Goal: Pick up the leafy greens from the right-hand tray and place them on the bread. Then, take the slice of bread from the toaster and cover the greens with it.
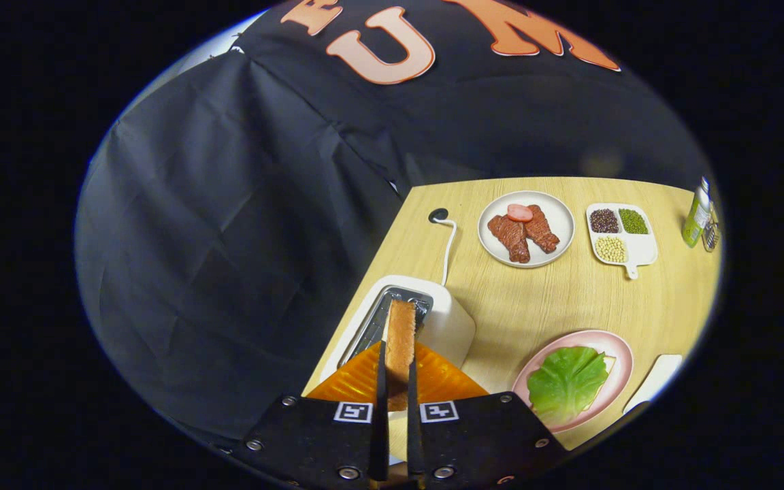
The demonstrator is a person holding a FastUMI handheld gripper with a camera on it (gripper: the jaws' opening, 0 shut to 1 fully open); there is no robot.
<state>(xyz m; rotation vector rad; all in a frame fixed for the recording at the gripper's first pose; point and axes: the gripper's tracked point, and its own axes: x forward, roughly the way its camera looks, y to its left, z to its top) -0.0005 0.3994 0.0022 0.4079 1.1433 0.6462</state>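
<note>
Black cloth hangs as the booth's wall behind and beside a pale wooden table (pixel 555 299), whose left edge runs diagonally toward the far corner.

On the table, nearest the left edge, sits a white toaster (pixel 450 323) with a metal slot on top; its white cord (pixel 448 248) runs back to a black grommet near the far left corner. Toward the near edge lies a pink plate (pixel 613 350) carrying the leafy greens (pixel 565 382), a single broad green leaf spread flat over it; whether bread lies under the leaf cannot be told. Beside that plate, to its right, the corner of a white tray (pixel 657 378) shows. Along the far edge rests a round white plate (pixel 494 243) with brown meat pieces (pixel 525 235) and one pink slice on top of them. To its right stands a white divided dish (pixel 642 250) with dark, green and pale beans in separate compartments. At the far right corner stands a green bottle (pixel 696 218) with a small glass jar touching it.

The tool (pixel 395 367) is clenched on the slice of bread (pixel 400 340), both fingers (pixel 380 408) pressing its flat sides. The slice stands upright on edge, lifted just above the toaster's slot. An orange ridged part of the tool's body lies behind the fingers on either side.
</note>
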